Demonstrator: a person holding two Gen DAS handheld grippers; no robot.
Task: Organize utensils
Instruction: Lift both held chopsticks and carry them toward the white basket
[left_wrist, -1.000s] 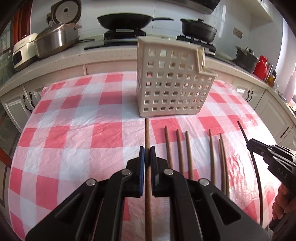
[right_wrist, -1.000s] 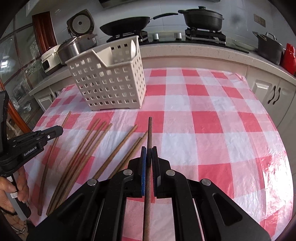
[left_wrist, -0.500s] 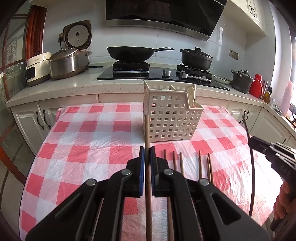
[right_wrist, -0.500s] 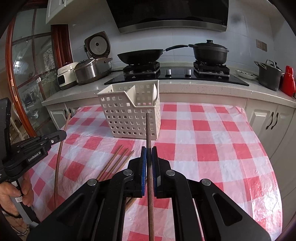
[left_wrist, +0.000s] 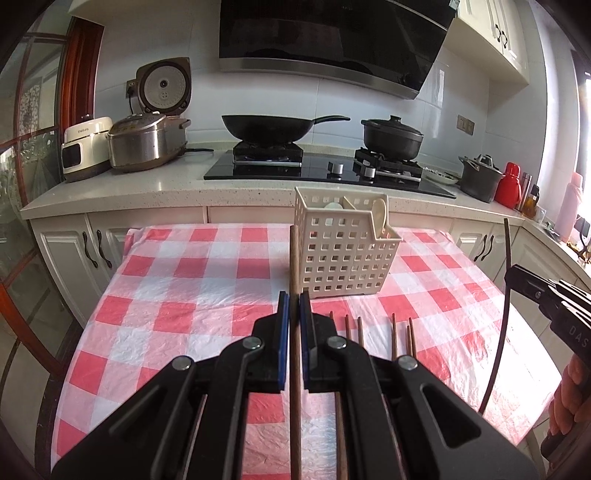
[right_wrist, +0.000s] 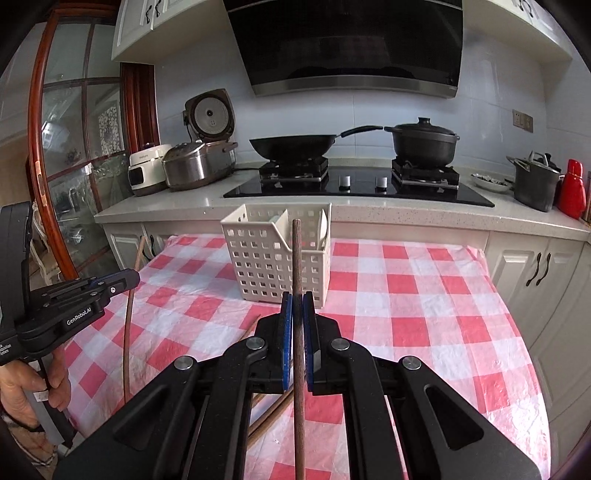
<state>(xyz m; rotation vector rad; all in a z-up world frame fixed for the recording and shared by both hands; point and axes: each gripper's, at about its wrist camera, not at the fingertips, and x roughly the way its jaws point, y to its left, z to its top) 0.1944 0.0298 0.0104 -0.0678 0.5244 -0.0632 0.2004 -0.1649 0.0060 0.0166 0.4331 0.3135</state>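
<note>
Chopstick (right_wrist: 297, 295) clamped in right gripper (right_wrist: 297, 325), left gripper (right_wrist: 110, 286) marked "GenRobot.AI"

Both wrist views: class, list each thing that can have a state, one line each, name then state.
Left gripper: shut on a chopstick.
Right gripper: shut on a chopstick.
Utensil basket: upright, holding a pale spoon.
Loose chopsticks: flat on the tablecloth.
Rice cooker: lid open.
Black pot: lidded.

Both grippers raised w/ chopsticks off table; left gripper (left_wrist: 291, 306), right gripper (right_wrist: 297, 306), basket (left_wrist: 343, 251) now farther
</note>
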